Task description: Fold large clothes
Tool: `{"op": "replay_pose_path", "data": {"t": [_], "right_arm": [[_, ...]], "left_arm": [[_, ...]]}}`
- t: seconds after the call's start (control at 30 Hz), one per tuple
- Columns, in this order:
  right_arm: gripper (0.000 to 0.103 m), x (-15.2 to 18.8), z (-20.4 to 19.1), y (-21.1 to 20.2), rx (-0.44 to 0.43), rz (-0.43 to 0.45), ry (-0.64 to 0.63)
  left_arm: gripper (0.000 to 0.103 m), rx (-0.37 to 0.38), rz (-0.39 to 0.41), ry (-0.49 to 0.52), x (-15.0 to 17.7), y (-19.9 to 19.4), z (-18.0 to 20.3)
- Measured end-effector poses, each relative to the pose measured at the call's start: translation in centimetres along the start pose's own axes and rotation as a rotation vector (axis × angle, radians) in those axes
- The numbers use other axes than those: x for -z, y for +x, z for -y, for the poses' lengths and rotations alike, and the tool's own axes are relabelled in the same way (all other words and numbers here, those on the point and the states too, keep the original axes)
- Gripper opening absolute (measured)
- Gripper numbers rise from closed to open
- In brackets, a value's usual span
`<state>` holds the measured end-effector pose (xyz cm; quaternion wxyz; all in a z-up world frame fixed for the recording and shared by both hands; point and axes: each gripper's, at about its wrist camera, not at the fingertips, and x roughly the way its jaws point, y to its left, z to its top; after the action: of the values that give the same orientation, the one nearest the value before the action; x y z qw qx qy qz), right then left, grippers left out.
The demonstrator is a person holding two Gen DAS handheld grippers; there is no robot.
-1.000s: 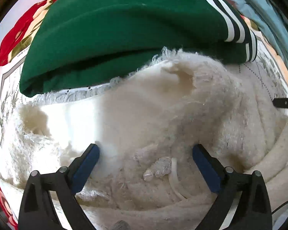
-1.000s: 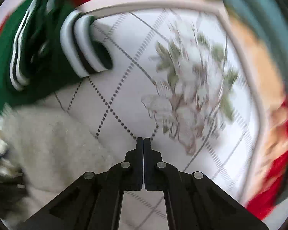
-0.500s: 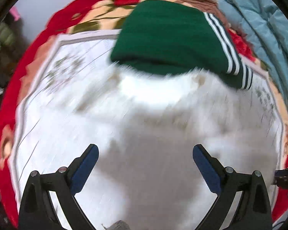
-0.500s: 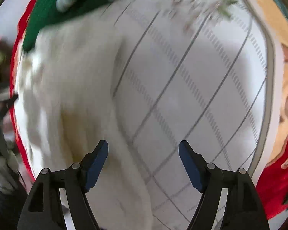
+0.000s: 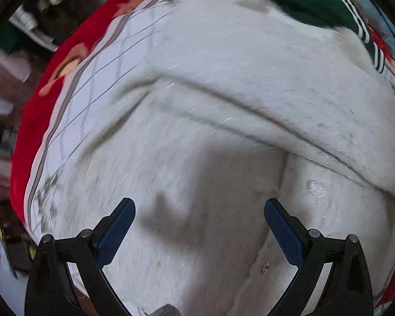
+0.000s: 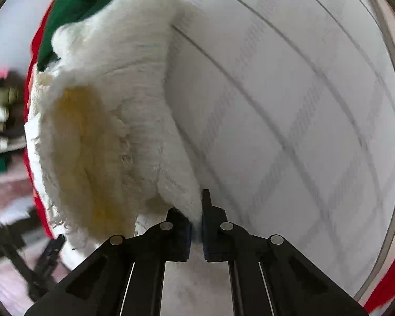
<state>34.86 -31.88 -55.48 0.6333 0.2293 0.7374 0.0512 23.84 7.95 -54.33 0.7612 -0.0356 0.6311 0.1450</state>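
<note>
left gripper [image 5: 198, 221]: jaws wide apart, nothing between them, pointing down over the white sweater [image 5: 223, 121]. its shadow falls on the knit below. blue pads [image 5: 115, 226] clear of the cloth.

the sweater lies spread across the white quilted bedspread [image 5: 113, 60], which has grey grid lines and a red border. one long crease or folded edge runs across the sweater from left to right. a small clear button or bead shows on the near right part; too blurred to say which.

behind it, touching its far edge, a green garment [image 5: 302, 2] with white stripes, already bundled or folded; i cannot tell how neatly.

right gripper [image 6: 196, 226]: its jaws have just been closing and now pinch an edge of the sweater, fuzzy knit caught between the pads. from that pinch the cloth rises in a loose, bunched ridge toward the green garment.

progress, as a judgement: early to middle. one edge is gripped for a fold; the sweater is not yet a flat packet. left to do: carry the edge over, lay it, smooth, fold again.

count: grippers two, sweaters one, green garments one, bedspreads one.
</note>
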Motion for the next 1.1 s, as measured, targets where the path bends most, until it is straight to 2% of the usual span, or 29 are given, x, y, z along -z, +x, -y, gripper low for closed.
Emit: {"op": "replay_pose_path", "data": {"t": [0.13,0.2,0.27,0.3,0.37,0.4,0.43,0.5,0.57,0.6,0.63,0.7,0.83,0.9,1.1], "right_arm": [[0.006,6.1,2.4,0.7,0.072,-0.065,0.031],[0.006,7.5,4.2,0.8,0.104,-0.038,0.083],[0.006,7.8,4.8,0.4,0.145,-0.011,0.078],[0.011,7.9,3.9,0.4,0.174,-0.006,0.065],[0.035,8.3,2.4,-0.9,0.231,0.026,-0.001],[0.055,8.8,1.5,-1.5,0.248,0.047,-0.039],[0.069,9.1,1.1,-2.2,0.262,0.060,-0.069],[0.075,9.9,0.9,-3.6,0.270,0.080,-0.126],[0.075,11.6,2.0,-4.8,0.278,0.085,-0.156],[0.080,12.2,2.1,-5.0,0.276,0.082,-0.162],[0.089,12.9,2.8,-5.3,0.275,0.079,-0.165],[0.097,13.8,4.4,-6.1,0.277,0.075,-0.177],[0.097,15.4,8.3,-7.9,0.279,0.041,-0.221],[0.097,16.2,12.1,-9.9,0.273,0.026,-0.227],[0.097,17.6,20.9,-12.8,0.239,-0.043,-0.198]], "left_arm": [[0.100,0.004,-0.009,-0.004,1.6,-0.1,-1.1],[0.100,0.006,-0.007,0.002,2.6,-0.4,-1.4],[0.100,0.007,0.006,0.011,3.2,-0.9,-1.4],[0.100,0.008,0.011,0.014,3.7,-1.0,-1.4],[0.100,0.012,0.026,0.013,4.2,-1.8,-1.0],[0.100,0.017,0.033,0.011,4.5,-2.2,-0.6],[0.100,0.022,0.036,0.010,4.8,-2.4,-0.4],[0.100,0.031,0.039,0.007,5.6,-3.1,0.6],[0.100,0.040,0.041,0.004,6.6,-4.1,1.9],[0.100,0.039,0.044,0.005,7.2,-4.5,2.7],[0.100,0.038,0.049,0.009,7.8,-4.9,3.5],[0.100,0.010,0.060,0.033,9.2,-6.0,5.8],[0.100,-0.113,0.108,0.151,13.2,-8.6,11.8],[0.100,-0.162,0.118,0.225,15.5,-9.6,15.0],[0.100,-0.178,0.049,0.422,23.3,-10.2,24.8]]}}
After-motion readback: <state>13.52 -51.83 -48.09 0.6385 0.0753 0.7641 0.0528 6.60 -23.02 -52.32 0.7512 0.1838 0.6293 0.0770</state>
